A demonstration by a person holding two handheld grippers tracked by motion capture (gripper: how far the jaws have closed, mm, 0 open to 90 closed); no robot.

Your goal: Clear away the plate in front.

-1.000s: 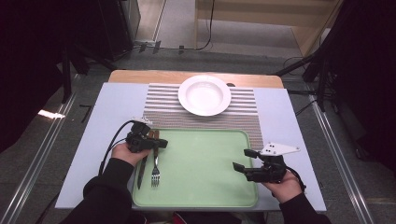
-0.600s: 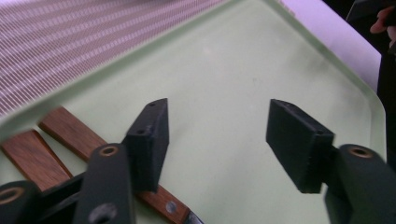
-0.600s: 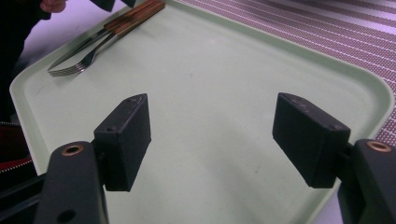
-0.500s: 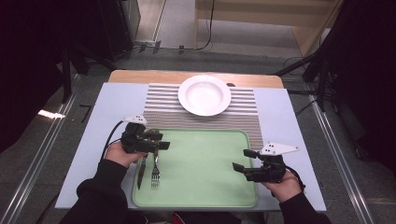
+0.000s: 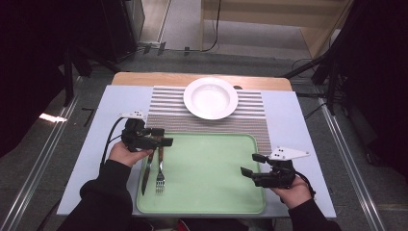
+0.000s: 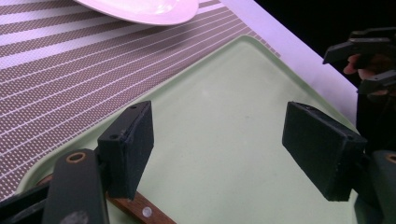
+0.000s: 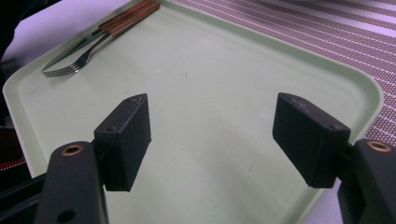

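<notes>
Dark floor and black stands ring a pale tabletop (image 5: 96, 139) that carries a striped placemat (image 5: 168, 113), a white plate (image 5: 210, 97) on the mat's far part, and a green tray (image 5: 207, 183) on the near side. Along the tray's left edge lie a knife (image 5: 146, 169) and a fork (image 5: 159, 173), side by side, both with brown wooden handles pointing away from the person and the fork's tines toward the near rim.

Over the far ends of those handles hangs the left gripper (image 5: 163, 137), at the tray's far left corner, pointing across the tray to the right. Its jaws have just been opening and now stand wide apart with nothing between them. In the left gripper view the left gripper (image 6: 217, 144) looks out over bare green tray, and a stretch of wooden handle (image 6: 137, 210) with a metal rivet lies just below and behind the left-hand pad, clear of both pads.

At the tray's right edge, near the front, the right gripper (image 5: 249, 166) is held in the person's right hand (image 5: 288, 192), well apart from the cutlery. Its jaws are also spread wide and hold nothing; in the right gripper view the right gripper (image 7: 212, 130) faces across the tray toward the fork (image 7: 70, 65) and knife (image 7: 107, 28) at the far side.
</notes>
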